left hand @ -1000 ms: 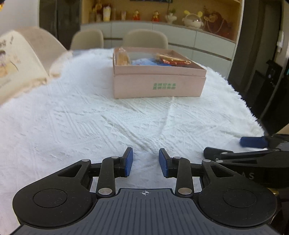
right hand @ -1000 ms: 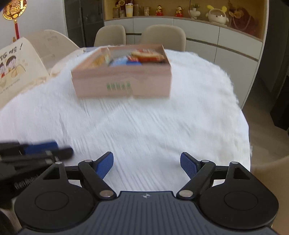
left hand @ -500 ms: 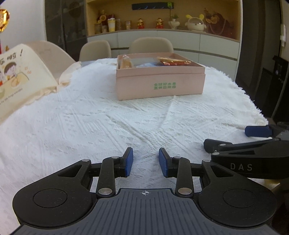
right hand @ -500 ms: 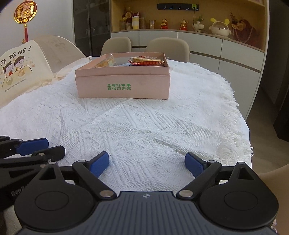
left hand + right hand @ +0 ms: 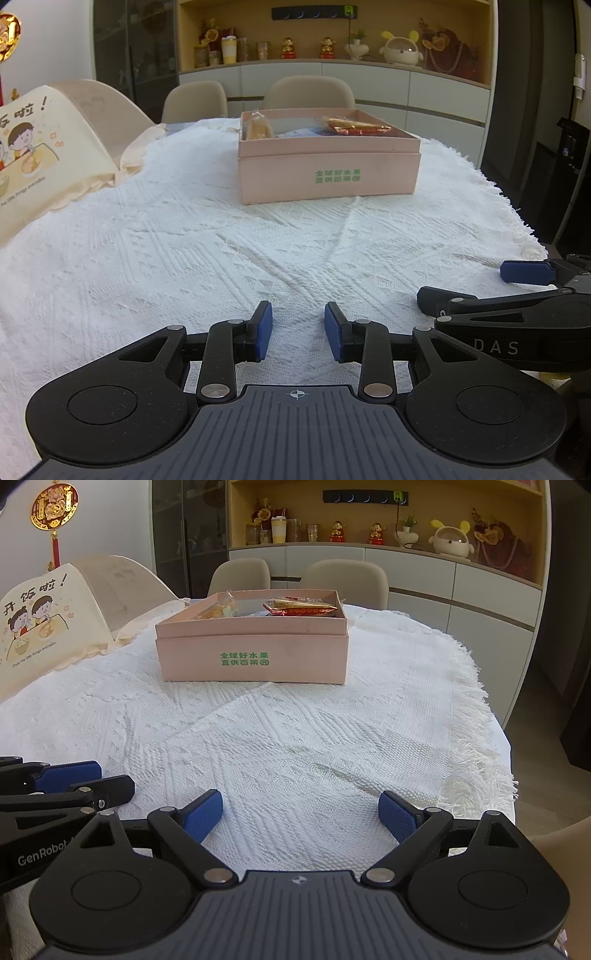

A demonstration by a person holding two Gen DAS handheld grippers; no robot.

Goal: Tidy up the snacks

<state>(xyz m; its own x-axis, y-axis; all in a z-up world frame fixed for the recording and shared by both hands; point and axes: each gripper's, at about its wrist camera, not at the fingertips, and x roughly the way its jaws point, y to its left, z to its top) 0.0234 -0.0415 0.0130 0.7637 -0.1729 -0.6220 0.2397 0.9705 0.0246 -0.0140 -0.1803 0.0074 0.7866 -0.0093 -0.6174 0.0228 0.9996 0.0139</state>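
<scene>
A pink open box (image 5: 328, 177) (image 5: 251, 657) stands on the white tablecloth toward the far side. Inside it lie a red-gold snack packet (image 5: 354, 127) (image 5: 301, 607) and a pale yellow packet (image 5: 256, 127) (image 5: 218, 609); the rest of its contents are hidden by the wall. My left gripper (image 5: 298, 325) hovers over bare cloth near the front, narrowly open, nothing between its blue pads. My right gripper (image 5: 301, 812) is beside it on the right, wide open and empty. Each gripper shows side-on in the other's view: right gripper (image 5: 461, 284), left gripper (image 5: 88, 781).
A cream cushion-like cover with a cartoon print (image 5: 44, 155) sits at the table's left. Two beige chairs (image 5: 310, 92) stand behind the box. The fringed cloth edge (image 5: 480, 757) marks the table's right side, with floor beyond. Bare cloth lies between grippers and box.
The right gripper's jaws have spread wider. Both views have tilted up a little, showing more of the shelf wall; the blur in the right view has gone.
</scene>
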